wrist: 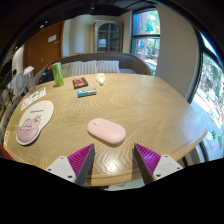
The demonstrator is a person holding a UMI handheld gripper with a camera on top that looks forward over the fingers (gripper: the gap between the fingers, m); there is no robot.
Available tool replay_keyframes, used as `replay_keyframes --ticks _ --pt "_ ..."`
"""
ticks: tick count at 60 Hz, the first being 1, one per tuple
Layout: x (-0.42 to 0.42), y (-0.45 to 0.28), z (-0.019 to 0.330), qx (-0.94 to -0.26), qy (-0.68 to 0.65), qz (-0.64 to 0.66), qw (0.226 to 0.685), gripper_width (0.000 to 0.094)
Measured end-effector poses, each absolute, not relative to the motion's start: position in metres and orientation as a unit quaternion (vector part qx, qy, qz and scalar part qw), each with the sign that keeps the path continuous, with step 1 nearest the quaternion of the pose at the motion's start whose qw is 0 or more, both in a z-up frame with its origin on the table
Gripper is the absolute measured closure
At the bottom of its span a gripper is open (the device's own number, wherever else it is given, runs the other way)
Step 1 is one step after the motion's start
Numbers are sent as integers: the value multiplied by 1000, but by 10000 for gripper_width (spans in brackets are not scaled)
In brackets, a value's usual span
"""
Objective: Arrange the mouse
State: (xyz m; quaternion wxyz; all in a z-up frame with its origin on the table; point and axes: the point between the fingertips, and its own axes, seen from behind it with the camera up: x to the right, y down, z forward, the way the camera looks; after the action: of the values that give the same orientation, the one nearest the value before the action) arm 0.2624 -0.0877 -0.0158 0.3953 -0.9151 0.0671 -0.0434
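Pink mouse [106, 131] on wooden table [150, 100] | just ahead of tongs [113, 158] | tongs released, empty

Smooth pink plastic mouse [106, 130] on a grained wooden table [150, 105].

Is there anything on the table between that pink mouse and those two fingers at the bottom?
No. In the gripper view, only bare wooden table lies between the pink mouse and the open gripper.

One wide-angle camera rides on the gripper [109, 160], above and behind its fingers, looking forward and slightly down along them over the near table [150, 105], toward windows [146, 35] well beyond.
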Motion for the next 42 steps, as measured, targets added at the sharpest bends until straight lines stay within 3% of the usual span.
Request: replay_keyframes --ticks 20,23,28,35,42 --pt "265 -5 -15 -902 22 1 431 141" --pt "265 3 -15 -901 23 1 433 190" --pt "264 9 -17 -900 25 0 436 387" --pt "264 7 -18 -896 38 -21 442 440" --pt "264 4 -19 -905 66 -31 419 489"
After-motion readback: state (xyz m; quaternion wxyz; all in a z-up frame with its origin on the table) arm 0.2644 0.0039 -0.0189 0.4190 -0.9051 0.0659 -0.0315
